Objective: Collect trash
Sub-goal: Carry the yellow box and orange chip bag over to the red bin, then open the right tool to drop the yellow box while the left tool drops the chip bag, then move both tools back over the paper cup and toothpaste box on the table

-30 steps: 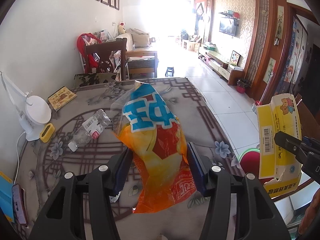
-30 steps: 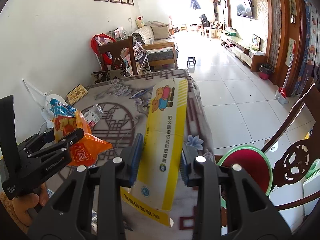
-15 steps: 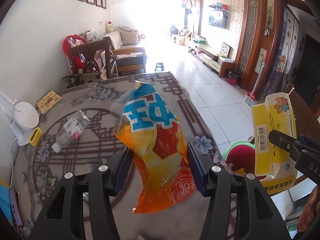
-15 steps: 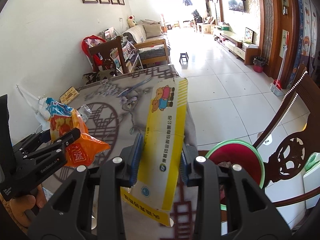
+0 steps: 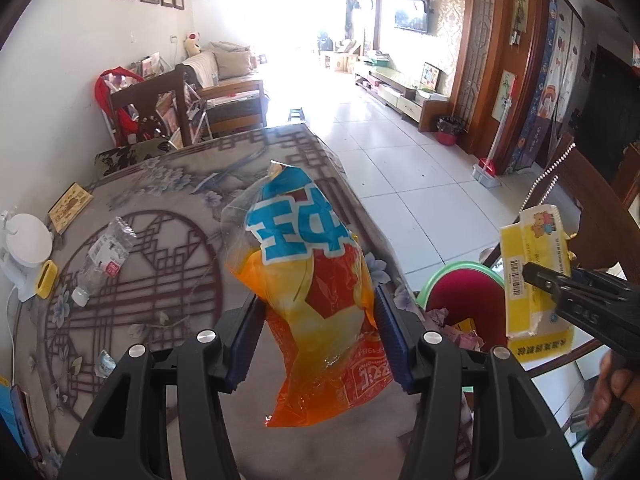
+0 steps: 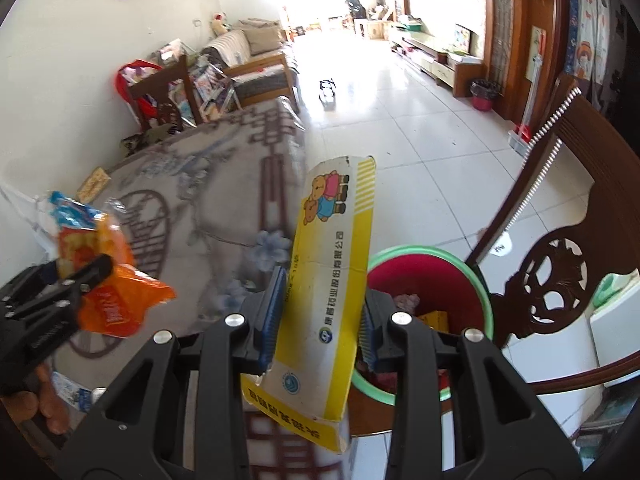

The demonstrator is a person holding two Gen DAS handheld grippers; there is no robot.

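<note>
My left gripper [image 5: 318, 336] is shut on an orange and blue snack bag [image 5: 308, 280] and holds it above the table's right edge. My right gripper [image 6: 322, 320] is shut on a flattened yellow carton [image 6: 332, 264] with a bear picture, held upright beside the table edge. The carton also shows in the left wrist view [image 5: 534, 276], and the bag in the right wrist view [image 6: 96, 264]. A red bin with a green rim [image 6: 428, 296] stands on the floor just right of the table, with trash inside. It shows in the left wrist view too [image 5: 460, 292].
An empty plastic bottle [image 5: 102, 260] lies on the patterned tablecloth [image 5: 160, 240]. A white lamp base [image 5: 28, 244], a yellow object [image 5: 46, 278] and a small book [image 5: 70, 206] sit at the table's left. A carved wooden chair [image 6: 560, 248] stands right of the bin.
Both grippers have carried their loads rightward and forward toward the table's right edge. The red bin has come into fuller view under the carton.
</note>
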